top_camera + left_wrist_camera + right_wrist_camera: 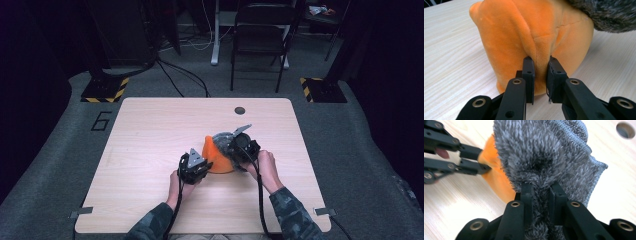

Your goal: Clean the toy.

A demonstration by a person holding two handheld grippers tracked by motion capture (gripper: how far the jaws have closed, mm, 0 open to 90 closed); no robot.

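Left hand [176,184]: comes in from the near edge of the table [150,125], left of centre, carrying the left gripper.
Left gripper [539,66]: clenched on a raised fold of the orange plush [529,32]; both pads press the fold from either side, jaws pointing away from the person and toward the right.
Right hand [267,170]: comes in from the near edge, right of centre, slightly farther up the table than the left.
Right gripper [541,190]: clenched on a pinch of the grey cloth [544,152]; the pile bulges between and above the pads.
Orange plush, place: near the table's middle, resting on the wood, between the two grippers; it rises to a blunt peak on the far left side.
Grey cloth, place: draped over the plush's right and far side, touching it, its stitched hem hanging toward the table on the right.
Key relation: the two grips sit on opposite sides of the bundle, left on orange, right on grey, so the line between them runs left to right across the table.
Nearer hand: each gripper already holds its own piece; neither needs to reach.
Judgement: a pull apart along that line looks likely to separate cloth from plush; the cloth may drag on the plush.
Far: a hole [625,130] in the table lies beyond the cloth, well apart.
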